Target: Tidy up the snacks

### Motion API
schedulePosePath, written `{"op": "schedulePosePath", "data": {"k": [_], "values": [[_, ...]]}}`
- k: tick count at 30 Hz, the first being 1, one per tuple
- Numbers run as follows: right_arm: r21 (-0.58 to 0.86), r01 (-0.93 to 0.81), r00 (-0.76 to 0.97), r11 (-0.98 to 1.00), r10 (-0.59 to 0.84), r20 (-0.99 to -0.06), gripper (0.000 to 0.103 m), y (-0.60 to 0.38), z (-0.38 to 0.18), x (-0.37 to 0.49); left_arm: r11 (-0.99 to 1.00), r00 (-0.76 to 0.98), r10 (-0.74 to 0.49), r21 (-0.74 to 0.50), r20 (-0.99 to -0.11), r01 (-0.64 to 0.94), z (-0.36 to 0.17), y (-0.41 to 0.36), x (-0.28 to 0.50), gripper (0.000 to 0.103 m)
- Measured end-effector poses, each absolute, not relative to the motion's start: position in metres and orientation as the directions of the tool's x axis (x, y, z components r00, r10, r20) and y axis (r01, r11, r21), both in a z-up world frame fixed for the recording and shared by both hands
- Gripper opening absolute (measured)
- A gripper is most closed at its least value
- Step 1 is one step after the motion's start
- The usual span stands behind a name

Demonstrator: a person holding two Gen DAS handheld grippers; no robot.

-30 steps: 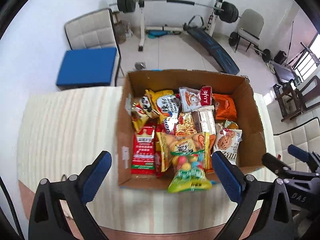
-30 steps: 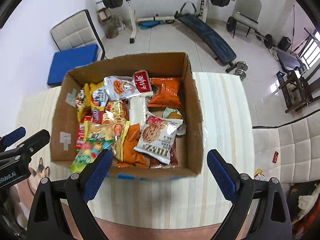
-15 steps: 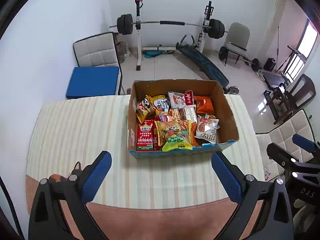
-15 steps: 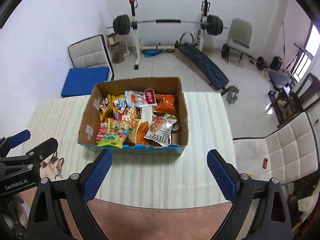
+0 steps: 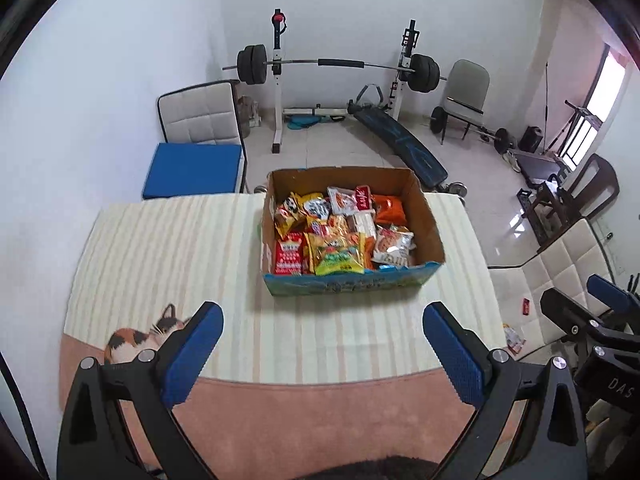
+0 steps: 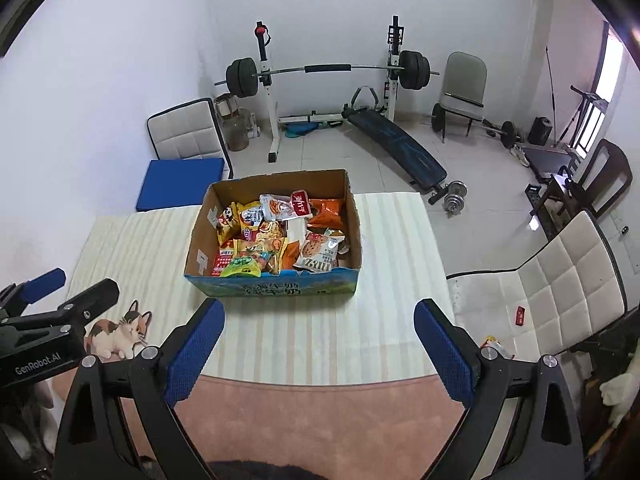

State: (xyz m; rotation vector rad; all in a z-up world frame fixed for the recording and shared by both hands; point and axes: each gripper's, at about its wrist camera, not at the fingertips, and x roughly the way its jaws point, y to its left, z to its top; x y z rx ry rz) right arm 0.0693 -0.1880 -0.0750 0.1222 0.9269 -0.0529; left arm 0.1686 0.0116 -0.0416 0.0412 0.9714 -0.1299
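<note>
Change: both grippers being drawn back from cardboard box (image 5: 352,280).
Snacks (image 5: 340,236): being kept boxed.
Left gripper (image 5: 322,344): apart, unloaded.
Right gripper (image 6: 318,338): apart, unloaded.

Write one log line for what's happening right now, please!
left gripper: open, empty | right gripper: open, empty | cardboard box: full of snack packets, on striped table

Striped tabletop (image 5: 168,248) with cat print (image 6: 116,334), barbell rack (image 5: 332,64) against white wall, blue cushion (image 5: 192,170), padded chairs nearby
</note>
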Motion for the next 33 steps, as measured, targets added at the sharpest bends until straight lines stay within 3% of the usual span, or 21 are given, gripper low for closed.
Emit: {"op": "schedulePosePath", "data": {"k": [33], "values": [[0.008, 0.16, 0.646, 0.987, -0.098, -0.757, 0.103, -0.191, -0.101, 0.118, 0.997, 0.628, -0.04, 0.014, -0.777, 0.08, -0.068, 0.014, 0.2, 0.103]]}}
